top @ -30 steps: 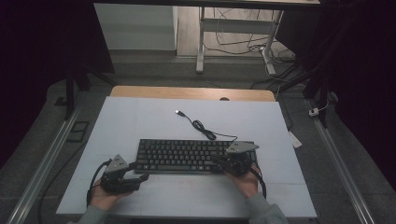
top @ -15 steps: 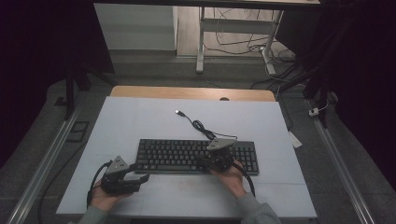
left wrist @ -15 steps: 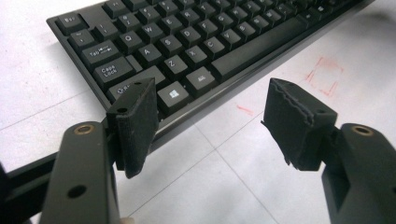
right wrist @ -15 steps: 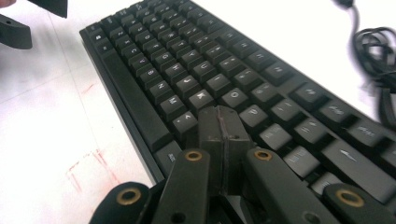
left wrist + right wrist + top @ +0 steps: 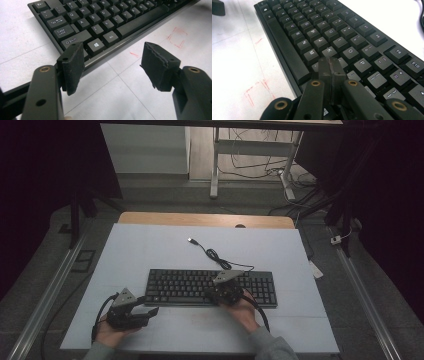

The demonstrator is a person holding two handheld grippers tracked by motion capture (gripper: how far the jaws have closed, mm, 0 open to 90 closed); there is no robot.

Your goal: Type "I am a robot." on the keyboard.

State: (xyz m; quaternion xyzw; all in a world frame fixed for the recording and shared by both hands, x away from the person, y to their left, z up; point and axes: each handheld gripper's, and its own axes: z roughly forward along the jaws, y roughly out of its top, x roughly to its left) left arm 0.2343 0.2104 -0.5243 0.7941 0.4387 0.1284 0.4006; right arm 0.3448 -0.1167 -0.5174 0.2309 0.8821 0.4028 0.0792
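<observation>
Black keyboard (image 5: 210,287) lying flat mid-tabletop (image 5: 150,245), USB cable (image 5: 212,254) trailing away behind. Right claw (image 5: 329,65) pinched fully closed, empty, tips poised low over keys beside the space bar. Left claw (image 5: 112,65) wide open, nothing gripped, hovering just off the keyboard's near-left corner.

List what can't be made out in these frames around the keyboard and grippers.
- Right gripper view: its shut jaws cover the keys under them; whether the tips touch a key is unclear.
- High view: keyboard legends too small to read; right gripper hides the keys beneath.
- Left gripper view: the keyboard's right end is cut off by the top edge.
- High view: USB plug too small for detail.
</observation>
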